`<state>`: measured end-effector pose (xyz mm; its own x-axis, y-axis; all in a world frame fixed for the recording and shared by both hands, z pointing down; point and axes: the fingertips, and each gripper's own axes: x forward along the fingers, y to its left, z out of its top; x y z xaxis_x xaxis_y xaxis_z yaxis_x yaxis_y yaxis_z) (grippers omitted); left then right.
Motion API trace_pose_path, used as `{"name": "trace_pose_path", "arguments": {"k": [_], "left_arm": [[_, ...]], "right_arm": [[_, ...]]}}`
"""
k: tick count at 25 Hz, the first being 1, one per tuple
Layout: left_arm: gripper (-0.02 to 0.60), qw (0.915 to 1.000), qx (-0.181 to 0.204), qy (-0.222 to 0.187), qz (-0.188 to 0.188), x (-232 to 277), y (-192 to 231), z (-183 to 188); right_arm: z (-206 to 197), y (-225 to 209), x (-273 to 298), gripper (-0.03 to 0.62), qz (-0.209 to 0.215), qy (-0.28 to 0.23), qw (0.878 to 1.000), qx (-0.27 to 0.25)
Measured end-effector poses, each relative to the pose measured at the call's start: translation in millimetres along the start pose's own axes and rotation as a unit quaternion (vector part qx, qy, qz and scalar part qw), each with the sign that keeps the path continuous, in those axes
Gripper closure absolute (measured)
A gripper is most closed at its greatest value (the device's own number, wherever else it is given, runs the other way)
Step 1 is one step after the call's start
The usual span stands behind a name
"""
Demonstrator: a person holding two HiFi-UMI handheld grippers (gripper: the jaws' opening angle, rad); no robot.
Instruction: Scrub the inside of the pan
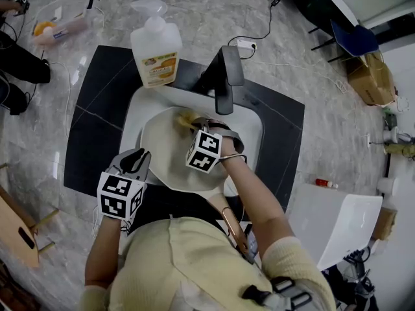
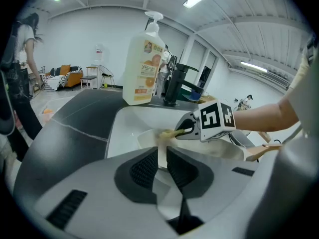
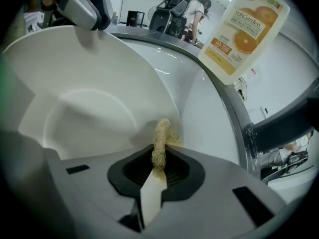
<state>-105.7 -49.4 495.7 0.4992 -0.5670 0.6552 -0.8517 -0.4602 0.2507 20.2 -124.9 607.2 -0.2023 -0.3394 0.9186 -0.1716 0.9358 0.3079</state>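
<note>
A cream-white pan [image 1: 165, 157] stands tilted in the white sink [image 1: 251, 127]. My left gripper [image 1: 134, 163] is shut on the pan's near rim; the thin rim edge [image 2: 162, 158] runs between its pads. My right gripper [image 1: 196, 127] is shut on a yellow fibrous scrubber [image 1: 184, 116], which presses against the pan's inner wall near its far edge. In the right gripper view the scrubber [image 3: 160, 142] sticks out of the jaws onto the pan's inside [image 3: 84, 88], with the left gripper [image 3: 83, 6] at the top left. The left gripper view shows the right gripper [image 2: 183, 129] with the scrubber [image 2: 168, 132].
A soap bottle [image 1: 155, 47] with an orange label stands at the sink's back left, beside a black faucet [image 1: 224, 76]. A black countertop [image 1: 97, 109] surrounds the basin. A cable and power strip [image 1: 244, 43] lie on the floor behind. A person [image 2: 22, 59] stands at the far left.
</note>
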Motion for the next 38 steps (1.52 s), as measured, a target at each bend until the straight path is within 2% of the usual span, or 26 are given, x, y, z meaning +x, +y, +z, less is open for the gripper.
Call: {"name": "trace_pose_path", "arguments": {"k": [6,12,15,19,22,28,32,38], "left_arm": [[0.528,1.0,-0.002,-0.001,0.003,0,-1,1],[0.528,0.9999,-0.008,-0.005,0.006,0,0,1],[0.528,0.9999,-0.008,-0.006,0.007,0,0,1],[0.528,0.9999,-0.007,-0.007,0.009,-1,0,1],[0.528,0.9999,-0.007,-0.009,0.01,-1,0,1],[0.528,0.9998,-0.008,-0.013,0.014,-1,0,1],[0.528,0.9997,-0.008,-0.015,0.015,-1,0,1],[0.528,0.9997,-0.006,-0.016,0.017,-1,0,1]], "right_arm": [[-22,12,4,0.54,0.027,0.07,0.997,0.015],[-32,8,8,0.54,0.01,0.115,0.99,0.076],[-34,16,13,0.54,0.033,0.127,0.986,0.105],[-26,28,21,0.54,0.088,0.107,0.975,0.172],[-16,33,25,0.54,0.11,0.091,0.971,0.19],[8,40,27,0.54,0.126,0.058,0.977,0.164],[28,49,24,0.54,0.161,0.02,0.971,0.173],[45,63,15,0.54,0.195,-0.006,0.971,0.14]]}}
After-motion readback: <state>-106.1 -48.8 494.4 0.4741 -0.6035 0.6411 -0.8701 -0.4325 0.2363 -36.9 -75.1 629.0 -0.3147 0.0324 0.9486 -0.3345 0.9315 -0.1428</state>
